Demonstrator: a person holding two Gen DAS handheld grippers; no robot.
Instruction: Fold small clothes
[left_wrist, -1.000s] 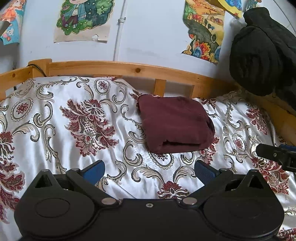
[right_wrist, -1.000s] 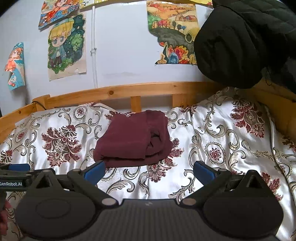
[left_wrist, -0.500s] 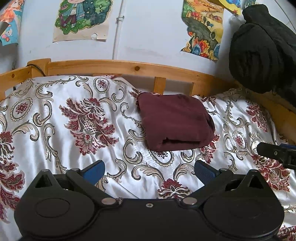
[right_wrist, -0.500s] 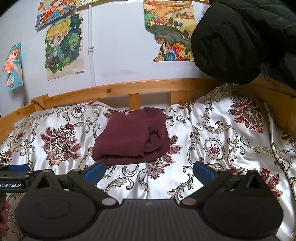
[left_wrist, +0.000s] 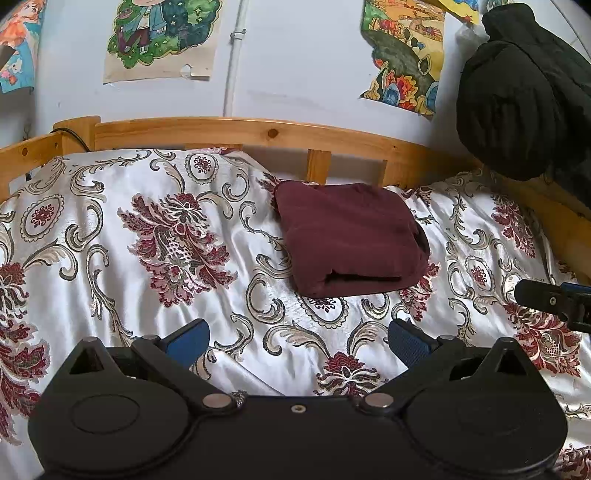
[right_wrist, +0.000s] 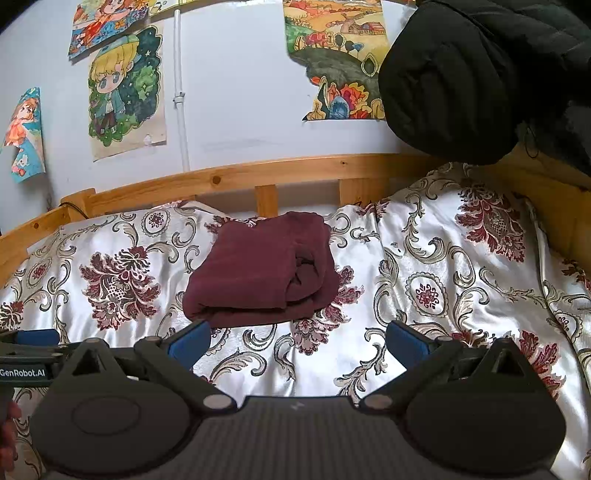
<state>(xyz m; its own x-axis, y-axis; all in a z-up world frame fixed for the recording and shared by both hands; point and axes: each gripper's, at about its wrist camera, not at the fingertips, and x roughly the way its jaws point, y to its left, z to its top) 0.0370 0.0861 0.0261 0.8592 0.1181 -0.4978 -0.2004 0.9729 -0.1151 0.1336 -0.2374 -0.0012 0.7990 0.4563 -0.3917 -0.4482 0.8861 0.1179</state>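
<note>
Maroon folded garment (left_wrist: 349, 238) is seen lying on the floral bedspread (left_wrist: 110, 236) near the wooden headboard (left_wrist: 236, 129), ahead of both wide-open, empty grippers, left gripper (left_wrist: 297, 338) right gripper (right_wrist: 297, 338), roughly equally near.

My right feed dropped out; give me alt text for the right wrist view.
A folded maroon garment lies on a floral satin bedspread near the wooden bed rail. The right gripper hovers short of it, blue fingers open and empty.

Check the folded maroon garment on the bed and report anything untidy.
The maroon garment lies folded on the bedspread, but its right side is untidy: bunched inner layers show instead of a clean edge. Both tools are open and clear.
</note>
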